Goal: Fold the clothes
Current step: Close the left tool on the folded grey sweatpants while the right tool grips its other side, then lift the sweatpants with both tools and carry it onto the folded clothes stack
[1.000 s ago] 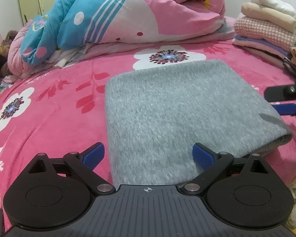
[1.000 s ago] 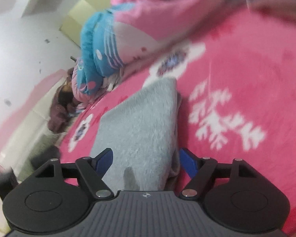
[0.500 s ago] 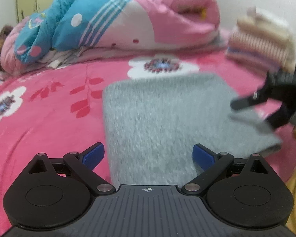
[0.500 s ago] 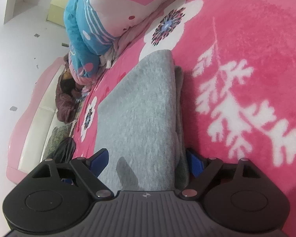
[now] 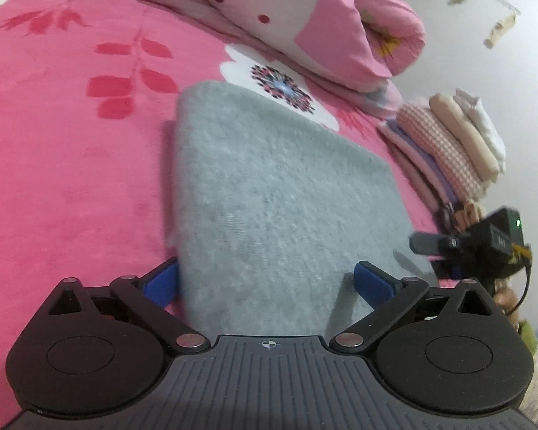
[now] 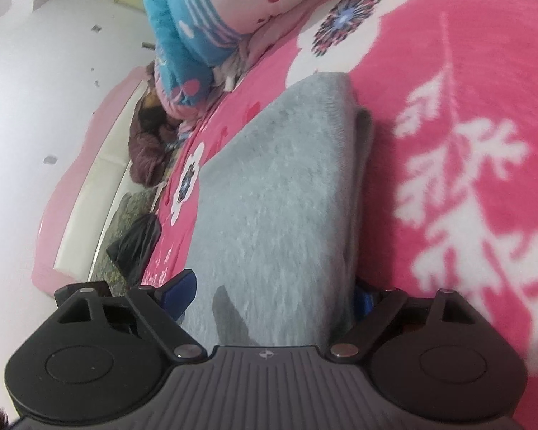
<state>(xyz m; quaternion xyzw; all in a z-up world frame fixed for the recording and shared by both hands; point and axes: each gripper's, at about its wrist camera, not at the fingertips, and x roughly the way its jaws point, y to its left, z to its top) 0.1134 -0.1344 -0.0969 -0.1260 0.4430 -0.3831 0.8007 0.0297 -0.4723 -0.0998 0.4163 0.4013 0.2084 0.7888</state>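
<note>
A folded grey garment [image 5: 279,193] lies flat on the pink flowered bedspread [image 5: 71,165]. My left gripper [image 5: 267,281] is open at the garment's near left corner: one blue fingertip [image 5: 161,281] is on the bedspread beside the edge, the other hovers over the cloth. My right gripper [image 6: 270,294] is open across the garment's [image 6: 279,193] folded right edge, its right fingertip partly hidden under the layers. In the left wrist view my right gripper [image 5: 434,258] shows at the garment's far right side.
A rolled pink and blue quilt [image 5: 305,18] lies along the back of the bed. A stack of folded clothes [image 5: 459,143] sits at the right, close to the wall. In the right wrist view, a bed frame edge [image 6: 89,193] and dark things [image 6: 136,243] lie at the left.
The left gripper has rolled and moved in on the garment's near left corner. The right gripper has slid along the garment's right edge, and its jaws stand a little wider.
</note>
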